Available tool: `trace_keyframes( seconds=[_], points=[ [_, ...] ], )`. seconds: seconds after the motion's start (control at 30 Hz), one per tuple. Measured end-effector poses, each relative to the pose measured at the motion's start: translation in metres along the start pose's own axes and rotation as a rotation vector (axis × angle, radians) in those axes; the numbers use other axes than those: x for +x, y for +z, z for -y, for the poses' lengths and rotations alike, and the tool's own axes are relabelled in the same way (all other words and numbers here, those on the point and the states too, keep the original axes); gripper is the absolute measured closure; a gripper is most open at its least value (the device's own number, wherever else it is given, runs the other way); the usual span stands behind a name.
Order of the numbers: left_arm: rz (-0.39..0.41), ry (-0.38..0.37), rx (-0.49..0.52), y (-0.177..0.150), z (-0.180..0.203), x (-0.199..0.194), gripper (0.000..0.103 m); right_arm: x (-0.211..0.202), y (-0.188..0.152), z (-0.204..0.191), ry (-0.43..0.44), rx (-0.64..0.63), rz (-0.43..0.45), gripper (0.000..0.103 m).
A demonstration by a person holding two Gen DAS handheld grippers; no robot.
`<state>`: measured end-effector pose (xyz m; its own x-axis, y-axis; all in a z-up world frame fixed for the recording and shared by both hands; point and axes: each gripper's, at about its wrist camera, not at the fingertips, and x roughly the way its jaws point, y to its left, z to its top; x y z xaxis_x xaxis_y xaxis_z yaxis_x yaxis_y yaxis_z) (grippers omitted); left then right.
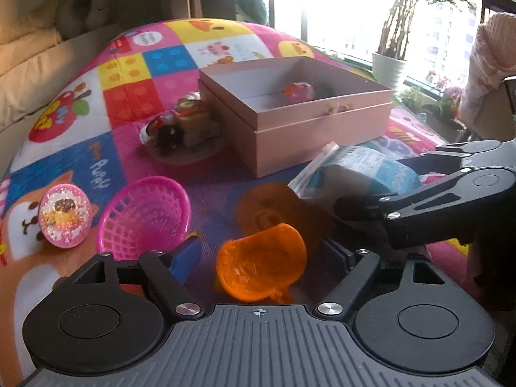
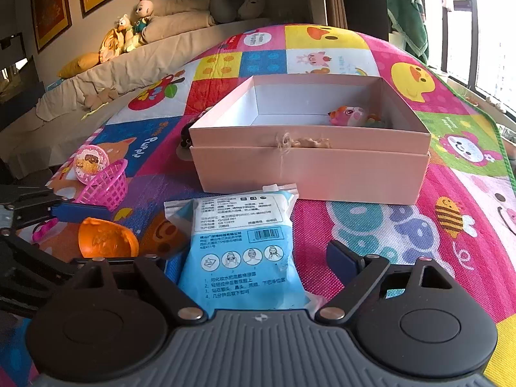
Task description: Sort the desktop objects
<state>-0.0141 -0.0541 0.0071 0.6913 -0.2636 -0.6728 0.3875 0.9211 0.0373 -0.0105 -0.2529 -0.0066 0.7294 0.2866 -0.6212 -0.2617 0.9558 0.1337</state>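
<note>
My left gripper (image 1: pixel 261 254) stands wide around the orange basket (image 1: pixel 261 262) on the play mat (image 1: pixel 206 174); my right gripper (image 2: pixel 254 258) straddles the blue packet (image 2: pixel 245 245), unclamped. I should close squarely across each, then lift toward the pink box (image 2: pixel 309 167).

The pink box (image 2: pixel 309 174) is hiding most of the dark toy pile (image 2: pixel 185 135) behind it — only an edge is peeking out in the right wrist view. The blue packet (image 2: pixel 245 251) is running under the right tool's (image 2: pixel 258 266) body. The orange basket (image 1: pixel 261 261) is blurring — its mesh is unreadable.
</note>
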Motion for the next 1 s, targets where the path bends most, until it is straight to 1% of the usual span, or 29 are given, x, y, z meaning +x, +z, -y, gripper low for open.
trace_keyframes(
  seconds=[0.07, 0.1, 0.13, 0.17, 0.2, 0.27, 0.33, 0.43, 0.5, 0.53, 0.6, 0.67, 0.7, 0.77, 0.87, 0.93, 0.97, 1.0],
  points=[
    [-0.002, 0.006, 0.007, -0.001, 0.002, 0.001, 0.027, 0.0, 0.0, 0.0, 0.001, 0.002, 0.001, 0.016],
    [-0.001, 0.012, 0.012, -0.002, 0.003, 0.001, 0.028, -0.001, 0.0, 0.0, 0.001, 0.003, 0.002, 0.016],
    [0.001, 0.021, 0.015, -0.003, 0.004, 0.0, 0.036, -0.001, 0.0, 0.001, 0.002, 0.004, 0.003, 0.016],
    [0.003, 0.031, 0.017, -0.003, 0.004, -0.001, 0.041, -0.001, 0.0, 0.0, 0.003, 0.004, 0.004, 0.016],
    [0.006, 0.038, 0.016, -0.004, 0.004, -0.002, 0.041, -0.002, 0.0, 0.0, 0.007, 0.002, 0.006, 0.016],
    [0.012, 0.041, 0.013, -0.005, 0.003, -0.004, 0.041, -0.002, 0.0, -0.002, 0.01, -0.014, 0.009, 0.024],
    [0.013, 0.038, 0.031, -0.007, 0.006, -0.008, 0.041, -0.003, 0.0, -0.006, 0.014, -0.045, 0.007, 0.044],
    [0.025, 0.008, 0.06, -0.005, 0.011, -0.019, 0.041, -0.01, 0.001, -0.011, 0.038, -0.084, -0.024, 0.047],
    [0.06, -0.013, 0.08, 0.005, 0.013, -0.033, 0.041, -0.02, 0.007, -0.008, 0.084, -0.1, -0.058, 0.049],
    [0.086, -0.02, 0.09, 0.014, 0.012, -0.04, 0.041, -0.029, 0.012, -0.006, 0.089, -0.115, -0.052, 0.05],
    [0.183, -0.022, 0.115, 0.04, 0.011, -0.059, 0.041, -0.057, 0.033, -0.001, 0.07, -0.153, 0.023, 0.05],
    [0.272, -0.011, 0.139, 0.066, 0.012, -0.071, 0.041, -0.088, 0.065, 0.01, 0.053, -0.15, 0.135, 0.05],
    [0.317, 0.0, 0.151, 0.082, 0.013, -0.072, 0.041, -0.101, 0.079, 0.015, 0.048, -0.137, 0.183, 0.05],
    [0.367, 0.004, 0.166, 0.104, 0.018, -0.066, 0.041, -0.122, 0.108, 0.025, 0.035, -0.115, 0.28, 0.05],
    [0.39, -0.002, 0.143, 0.135, 0.021, -0.036, 0.041, -0.128, 0.136, 0.036, -0.013, -0.099, 0.363, 0.05],
    [0.376, -0.045, 0.092, 0.152, 0.016, -0.01, 0.039, -0.122, 0.147, 0.041, -0.048, -0.096, 0.381, 0.05],
    [0.349, -0.063, 0.072, 0.158, 0.015, 0.004, 0.029, -0.116, 0.15, 0.044, -0.056, -0.093, 0.379, 0.05],
    [0.315, -0.056, 0.043, 0.162, 0.012, 0.017, 0.024, -0.111, 0.154, 0.047, -0.06, -0.088, 0.375, 0.05]
  ],
)
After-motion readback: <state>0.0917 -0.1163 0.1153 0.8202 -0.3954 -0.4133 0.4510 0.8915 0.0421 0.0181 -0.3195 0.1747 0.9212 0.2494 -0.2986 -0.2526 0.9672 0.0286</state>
